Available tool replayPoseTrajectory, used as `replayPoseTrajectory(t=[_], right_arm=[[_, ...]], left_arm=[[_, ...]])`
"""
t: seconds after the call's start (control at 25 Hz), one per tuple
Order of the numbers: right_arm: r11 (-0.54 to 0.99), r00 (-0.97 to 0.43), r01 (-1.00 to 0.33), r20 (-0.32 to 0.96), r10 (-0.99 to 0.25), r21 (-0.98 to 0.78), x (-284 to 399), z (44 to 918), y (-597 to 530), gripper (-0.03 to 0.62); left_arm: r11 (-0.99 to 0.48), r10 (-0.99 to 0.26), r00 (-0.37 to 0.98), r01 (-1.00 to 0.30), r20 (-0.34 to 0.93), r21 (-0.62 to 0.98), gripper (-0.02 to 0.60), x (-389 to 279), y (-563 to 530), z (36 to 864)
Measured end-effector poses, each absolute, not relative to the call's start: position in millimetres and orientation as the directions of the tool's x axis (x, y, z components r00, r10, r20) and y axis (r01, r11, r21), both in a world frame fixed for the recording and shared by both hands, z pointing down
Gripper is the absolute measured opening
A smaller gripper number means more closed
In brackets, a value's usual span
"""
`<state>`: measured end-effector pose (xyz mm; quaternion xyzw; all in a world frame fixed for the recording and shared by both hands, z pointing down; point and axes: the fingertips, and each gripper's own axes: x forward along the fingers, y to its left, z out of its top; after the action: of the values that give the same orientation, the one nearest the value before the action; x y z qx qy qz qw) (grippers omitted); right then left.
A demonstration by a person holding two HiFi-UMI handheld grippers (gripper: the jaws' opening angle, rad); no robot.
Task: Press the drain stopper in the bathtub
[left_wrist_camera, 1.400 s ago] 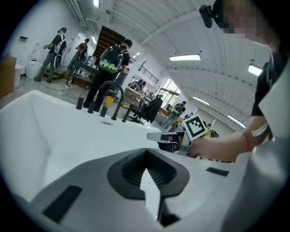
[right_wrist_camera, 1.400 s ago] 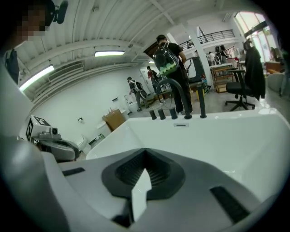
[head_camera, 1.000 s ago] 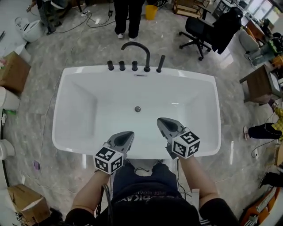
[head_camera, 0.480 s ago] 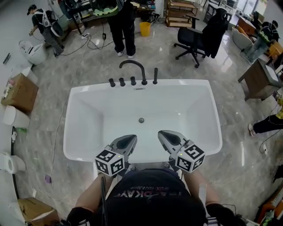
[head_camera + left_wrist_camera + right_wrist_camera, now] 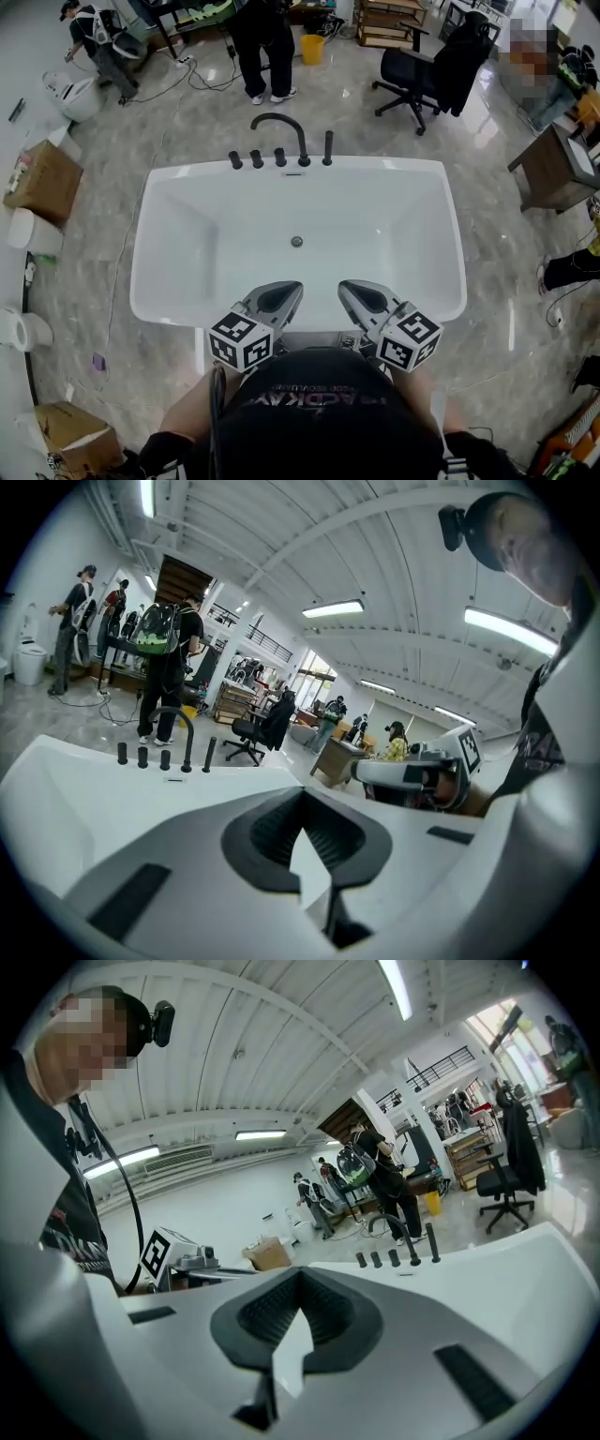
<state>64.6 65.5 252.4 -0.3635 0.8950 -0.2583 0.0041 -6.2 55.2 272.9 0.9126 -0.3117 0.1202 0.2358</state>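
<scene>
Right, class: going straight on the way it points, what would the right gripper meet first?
Nothing close: the right gripper, jaws together, points level across the bathtub. The way looks free over the basin; the far rim, left of the knobs, probably comes first, though it may pass above it.

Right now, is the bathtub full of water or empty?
Empty: in the head view the bathtub shows a bare white floor around the drain stopper, with no water line.

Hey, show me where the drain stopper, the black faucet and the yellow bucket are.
drain stopper (image 5: 296, 242): head view, centre of its round top.
black faucet (image 5: 304, 160): head view, the base of its curved spout.
yellow bucket (image 5: 313, 50): head view, its side wall.
</scene>
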Motion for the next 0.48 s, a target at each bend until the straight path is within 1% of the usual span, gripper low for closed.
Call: replayPoseTrajectory(t=[0.2,0.48], right_arm=[[0.606,-0.754,-0.627,0.187,-0.630,-0.490,59.8,256.1,68.7,0.011],[0.627,-0.766,-0.616,0.178,-0.618,-0.477,55.0,254.9,70.8,0.011]], left_arm=[[-0.691,-0.504,0.774,-0.628,0.383,0.358,0.006,-0.6,61.4,275.9],[-0.704,-0.506,0.771,-0.629,0.387,0.330,0.006,2.4,61.3,274.6]])
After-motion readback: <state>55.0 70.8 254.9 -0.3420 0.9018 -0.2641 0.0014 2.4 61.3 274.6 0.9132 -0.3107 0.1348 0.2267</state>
